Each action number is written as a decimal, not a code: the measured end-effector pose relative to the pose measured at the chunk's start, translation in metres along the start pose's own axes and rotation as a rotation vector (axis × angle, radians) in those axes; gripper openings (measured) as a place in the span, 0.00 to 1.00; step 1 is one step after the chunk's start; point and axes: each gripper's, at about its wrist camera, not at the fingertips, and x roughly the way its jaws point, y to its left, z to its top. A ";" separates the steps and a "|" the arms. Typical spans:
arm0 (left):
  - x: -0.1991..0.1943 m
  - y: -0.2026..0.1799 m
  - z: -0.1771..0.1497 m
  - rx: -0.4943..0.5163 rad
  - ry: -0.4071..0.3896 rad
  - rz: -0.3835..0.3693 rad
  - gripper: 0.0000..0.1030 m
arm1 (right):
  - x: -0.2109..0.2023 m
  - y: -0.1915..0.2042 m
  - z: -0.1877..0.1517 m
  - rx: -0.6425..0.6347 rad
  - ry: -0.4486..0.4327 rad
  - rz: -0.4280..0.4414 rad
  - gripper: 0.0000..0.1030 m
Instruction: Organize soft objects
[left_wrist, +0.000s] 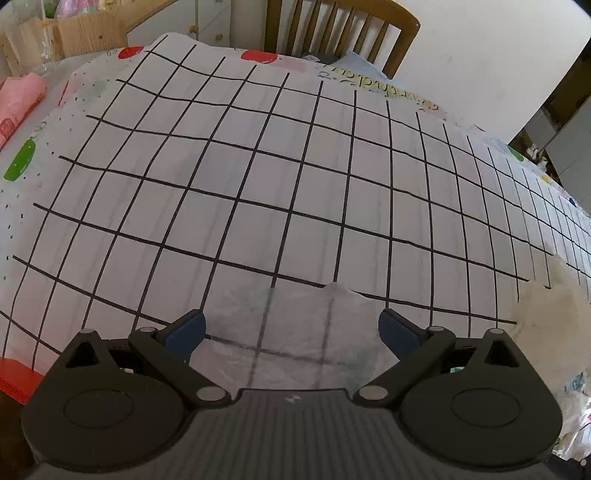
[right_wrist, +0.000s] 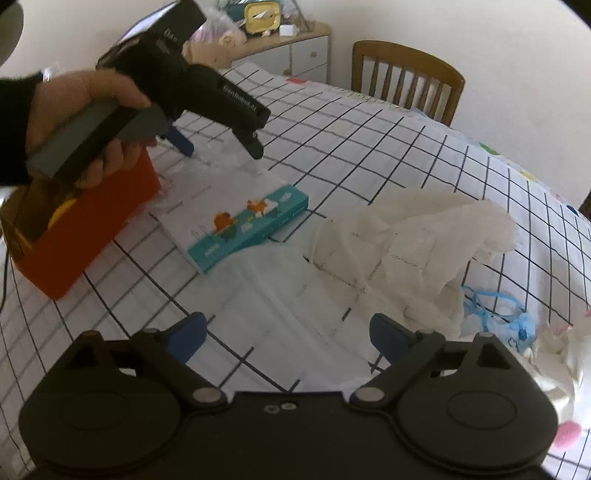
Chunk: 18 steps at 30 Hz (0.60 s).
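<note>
Task is looking early; both grippers are hovering spread and empty; left gripper (left_wrist: 291, 332) is sitting over a thin translucent white sheet (left_wrist: 295, 332) on the grid-patterned worktop (left_wrist: 258, 166); right gripper (right_wrist: 288, 339) is nearing the crumpled white gauzy cloth (right_wrist: 413, 251); a teal-edged tissue pack (right_wrist: 240, 221) and an orange box (right_wrist: 88, 236) are lying beside it; nothing is looking sorted yet.

The red box (right_wrist: 92, 236) is half hidden behind the person's hand (right_wrist: 85, 122) — motion-blurred; the blue item (right_wrist: 517, 325) beside the white gauze (right_wrist: 417, 254) is too blurred to name.
</note>
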 end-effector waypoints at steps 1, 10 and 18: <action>0.000 0.000 0.000 0.003 -0.001 0.004 0.95 | 0.002 0.001 0.000 -0.011 0.001 0.000 0.91; -0.011 -0.006 -0.009 0.053 -0.050 0.045 0.43 | 0.020 0.010 -0.003 -0.113 0.042 -0.041 0.74; -0.018 -0.003 -0.017 0.047 -0.064 0.003 0.17 | 0.021 0.016 -0.002 -0.139 0.032 -0.028 0.47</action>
